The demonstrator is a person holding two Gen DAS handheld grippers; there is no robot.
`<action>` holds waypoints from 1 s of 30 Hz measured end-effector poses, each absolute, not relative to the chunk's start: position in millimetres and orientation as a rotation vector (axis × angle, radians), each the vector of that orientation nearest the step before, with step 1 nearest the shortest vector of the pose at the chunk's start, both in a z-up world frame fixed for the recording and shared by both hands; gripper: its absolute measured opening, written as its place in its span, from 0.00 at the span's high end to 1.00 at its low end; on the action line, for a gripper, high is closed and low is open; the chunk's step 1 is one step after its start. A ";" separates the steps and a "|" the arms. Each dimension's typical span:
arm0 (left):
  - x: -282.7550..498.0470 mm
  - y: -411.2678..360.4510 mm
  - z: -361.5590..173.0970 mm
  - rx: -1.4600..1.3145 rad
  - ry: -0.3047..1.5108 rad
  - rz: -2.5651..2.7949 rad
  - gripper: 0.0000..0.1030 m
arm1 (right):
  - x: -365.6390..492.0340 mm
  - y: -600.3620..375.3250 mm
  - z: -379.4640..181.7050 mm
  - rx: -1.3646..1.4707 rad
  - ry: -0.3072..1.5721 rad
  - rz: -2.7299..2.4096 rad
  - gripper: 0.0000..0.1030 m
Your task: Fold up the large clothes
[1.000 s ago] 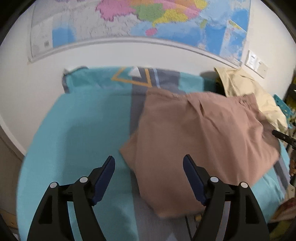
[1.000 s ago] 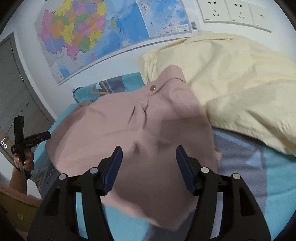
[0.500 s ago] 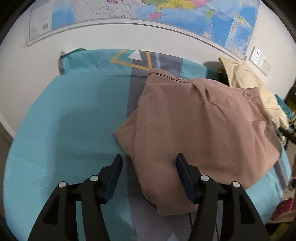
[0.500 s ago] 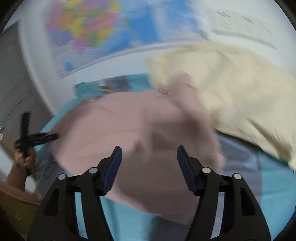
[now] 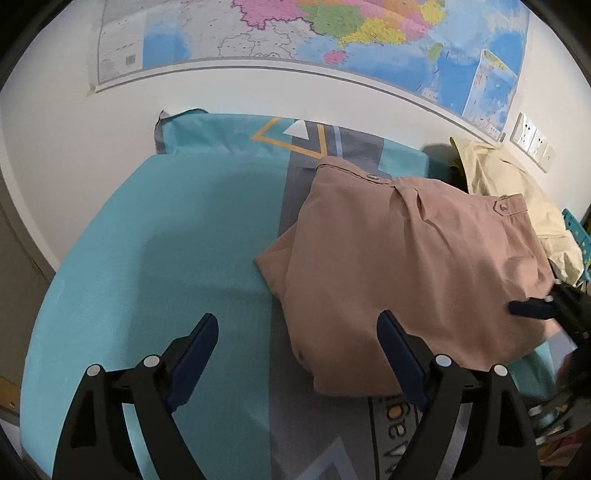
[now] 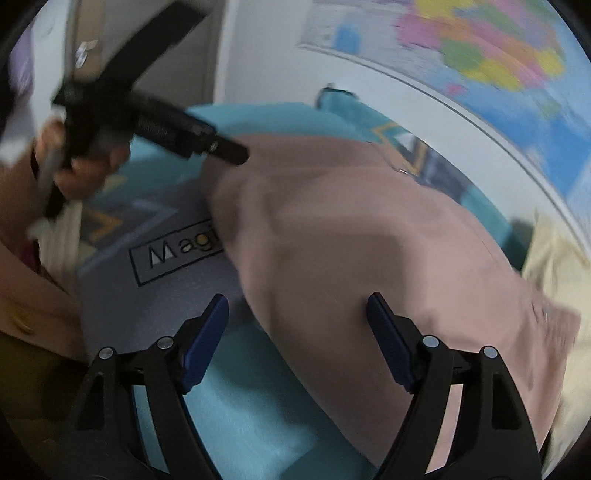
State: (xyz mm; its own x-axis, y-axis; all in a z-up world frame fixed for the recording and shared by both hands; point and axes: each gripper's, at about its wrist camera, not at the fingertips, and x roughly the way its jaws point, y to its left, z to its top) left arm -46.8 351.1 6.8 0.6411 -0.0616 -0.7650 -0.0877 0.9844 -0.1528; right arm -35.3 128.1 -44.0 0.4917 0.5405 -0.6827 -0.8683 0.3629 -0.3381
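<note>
Folded pinkish-brown trousers (image 5: 413, 269) lie on the teal and grey bed cover (image 5: 177, 251), waistband with buttons toward the wall. My left gripper (image 5: 297, 350) is open and empty, hovering over the cover at the trousers' near left edge. My right gripper (image 6: 295, 332) is open and empty over the trousers' (image 6: 369, 251) near edge; its view is blurred. The right gripper also shows in the left wrist view (image 5: 535, 308) at the trousers' right side. The left gripper shows in the right wrist view (image 6: 155, 122), held by a hand.
A pale yellow garment (image 5: 517, 199) lies bunched at the back right by the wall sockets (image 5: 532, 138). A map (image 5: 332, 33) hangs on the wall behind the bed. A grey panel with printed letters (image 6: 177, 254) lies on the cover's near side.
My right gripper has swung left, now facing the left gripper and the trousers' near edge. My left gripper has drawn back a little and opened wider. The trousers lie still.
</note>
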 end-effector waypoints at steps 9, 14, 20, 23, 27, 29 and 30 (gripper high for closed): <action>-68.6 344.2 1.0 -0.239 0.903 -0.049 0.18 | -33.7 151.7 -68.1 -0.875 0.423 0.854 0.43; -74.3 334.4 -3.3 -0.250 0.918 -0.098 0.18 | -22.9 140.2 -54.7 -0.742 0.499 0.913 0.76; -76.5 317.6 -13.4 -0.349 0.944 -0.234 0.18 | 3.7 121.3 -27.0 -0.482 0.610 0.978 0.86; -68.6 311.0 -12.6 -0.412 0.931 -0.294 0.18 | 9.0 121.0 -23.0 -0.448 0.625 0.995 0.86; -52.6 312.8 -14.4 -0.572 0.920 -0.374 0.17 | 8.2 120.6 -24.6 -0.442 0.640 0.995 0.83; -43.1 316.3 -18.7 -0.671 0.913 -0.390 0.17 | 6.6 119.8 -26.1 -0.432 0.651 0.998 0.78; -41.2 318.3 -20.6 -0.712 0.907 -0.394 0.17 | 7.1 118.5 -25.8 -0.425 0.660 0.995 0.76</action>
State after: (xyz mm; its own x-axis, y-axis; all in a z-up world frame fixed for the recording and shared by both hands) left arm -41.2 318.3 -20.6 0.5682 -0.5886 -0.5750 0.0188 0.7079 -0.7061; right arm 7.1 118.5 -25.8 0.3773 0.6269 -0.6816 -0.8718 0.4887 -0.0331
